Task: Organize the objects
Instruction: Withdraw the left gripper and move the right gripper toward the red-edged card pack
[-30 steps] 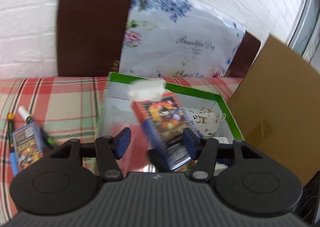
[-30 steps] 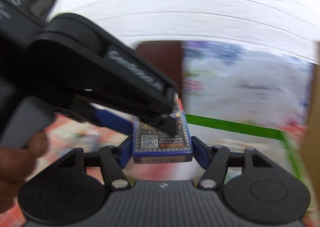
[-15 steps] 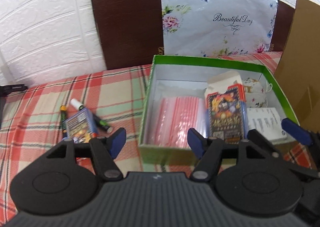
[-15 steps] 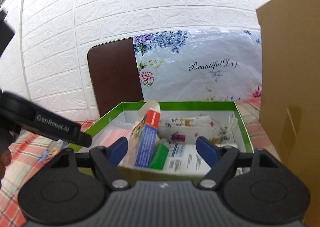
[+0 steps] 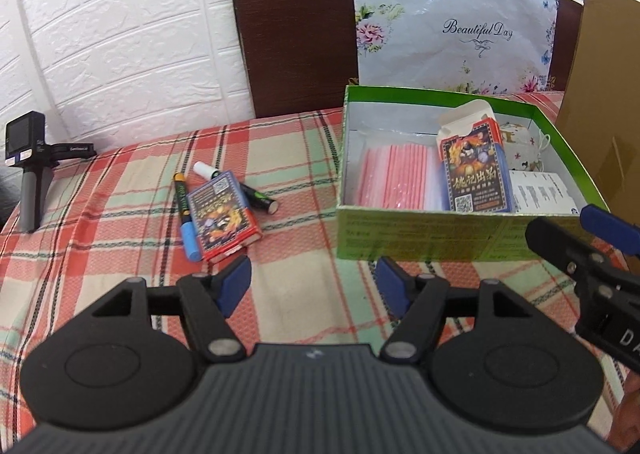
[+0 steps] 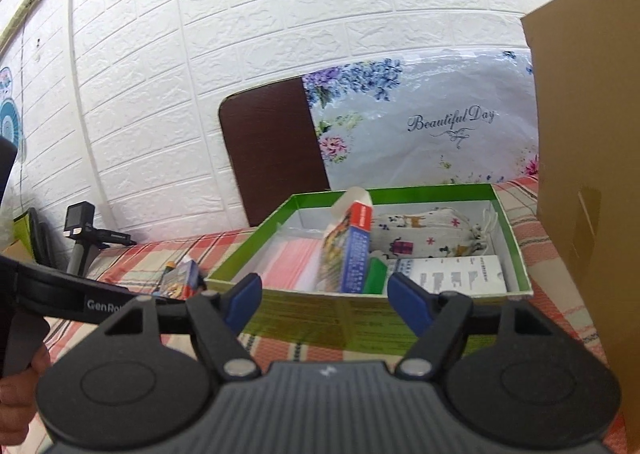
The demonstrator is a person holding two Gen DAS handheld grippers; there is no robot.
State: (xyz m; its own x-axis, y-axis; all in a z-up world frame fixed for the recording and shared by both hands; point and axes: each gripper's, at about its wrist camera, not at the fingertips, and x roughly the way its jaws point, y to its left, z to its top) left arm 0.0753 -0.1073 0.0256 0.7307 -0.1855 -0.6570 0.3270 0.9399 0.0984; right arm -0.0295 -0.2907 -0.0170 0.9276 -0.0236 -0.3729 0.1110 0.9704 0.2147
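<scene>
The green box (image 5: 460, 232) sits on the right, with one card box standing inside it. The other card box (image 5: 224, 222) lies to its left on the cloth, on top of the pens (image 5: 186, 214). The left gripper (image 5: 314, 282) and the right gripper (image 6: 324, 300) are both wide and hold nothing. I think the left one should go slowly to the card box and pinch its long sides.
</scene>
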